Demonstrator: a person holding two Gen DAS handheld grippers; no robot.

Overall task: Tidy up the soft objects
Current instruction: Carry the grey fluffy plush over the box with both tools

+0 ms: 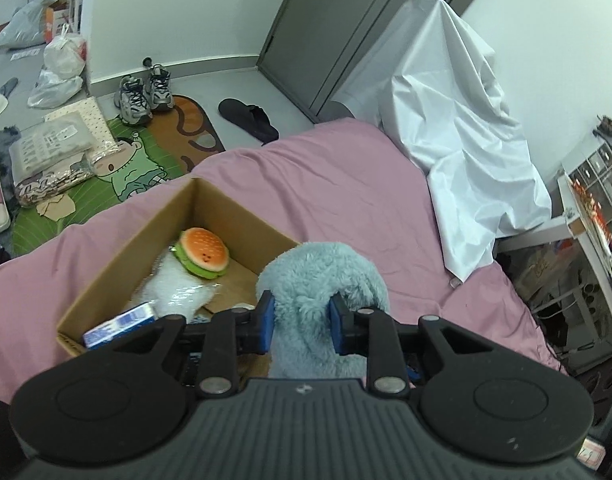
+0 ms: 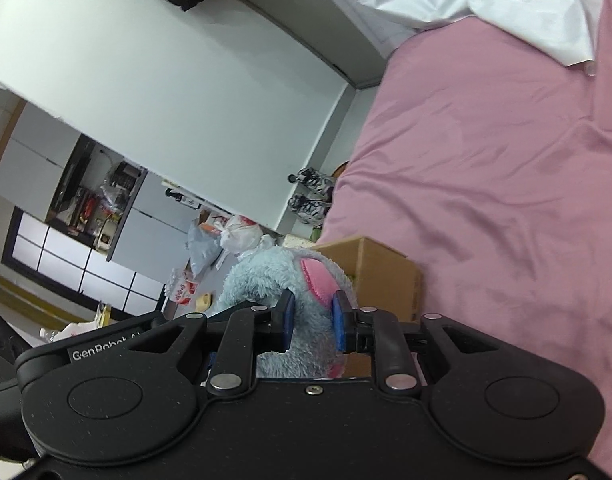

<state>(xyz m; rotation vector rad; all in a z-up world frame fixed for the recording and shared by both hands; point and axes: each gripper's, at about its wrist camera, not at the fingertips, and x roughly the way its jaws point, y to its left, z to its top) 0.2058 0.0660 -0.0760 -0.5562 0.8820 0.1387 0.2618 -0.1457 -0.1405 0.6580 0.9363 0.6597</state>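
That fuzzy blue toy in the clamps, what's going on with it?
A person is tidying soft things with a handheld gripper in each hand. The left gripper and the right gripper are both shut on the blue plush toy, which is held up over the pink bedspread beside an open cardboard box. In the box already lie a burger plush, a white fluffy item and a small blue-and-white carton.

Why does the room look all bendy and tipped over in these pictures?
Left wrist view: the fisheye lens curves the door and walls, though the burger toy stays sharp. Right wrist view: the camera is rolled sideways, so the bed looks tilted.
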